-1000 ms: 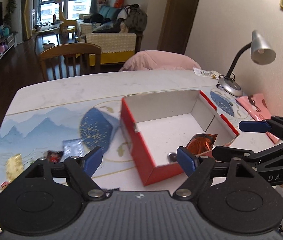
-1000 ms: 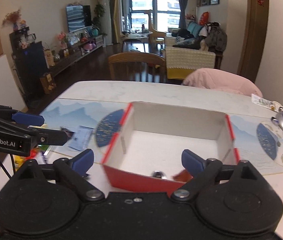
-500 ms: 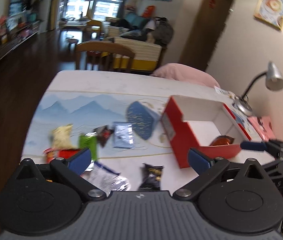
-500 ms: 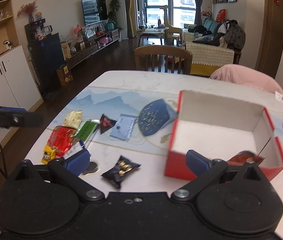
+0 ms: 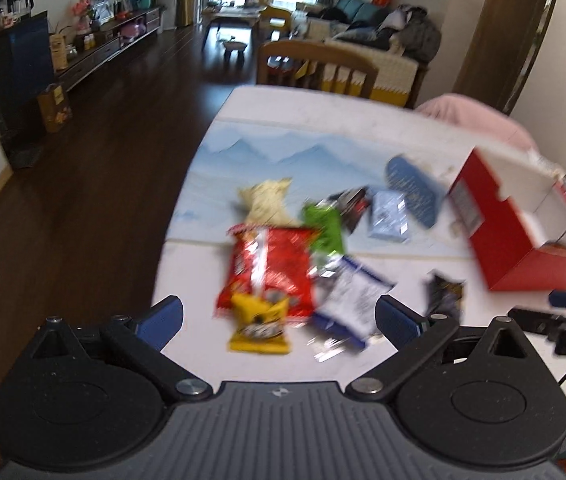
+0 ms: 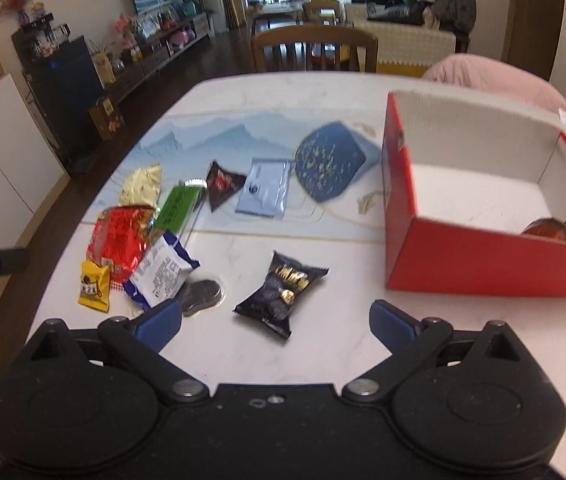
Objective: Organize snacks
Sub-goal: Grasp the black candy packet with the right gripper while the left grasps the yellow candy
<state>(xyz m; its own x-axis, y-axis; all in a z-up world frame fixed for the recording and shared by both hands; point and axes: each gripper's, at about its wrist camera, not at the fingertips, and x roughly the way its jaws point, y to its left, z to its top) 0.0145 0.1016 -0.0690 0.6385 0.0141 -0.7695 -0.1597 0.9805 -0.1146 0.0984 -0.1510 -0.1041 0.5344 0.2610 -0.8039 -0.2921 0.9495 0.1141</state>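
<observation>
Several snack packets lie on the table's left part: a red bag (image 6: 121, 236), a small yellow packet (image 6: 94, 286), a white-and-blue packet (image 6: 162, 270), a green packet (image 6: 179, 207), a black packet (image 6: 285, 292) and a light blue packet (image 6: 264, 189). The red box (image 6: 483, 256) stands at the right with an orange snack (image 6: 551, 230) inside. My left gripper (image 5: 279, 322) is open and empty above the yellow packet (image 5: 259, 326) and red bag (image 5: 271, 268). My right gripper (image 6: 275, 326) is open and empty just in front of the black packet.
A blue patterned fan shape (image 6: 331, 166) lies beside the box. A wooden chair (image 6: 315, 50) stands at the far table edge, a pink cushion (image 6: 495, 80) behind the box. The table edge (image 6: 83, 216) drops to dark floor on the left.
Both grippers have swung left, away from the box and toward the snack pile. Both stay open and empty. The orange snack stays in the box.
</observation>
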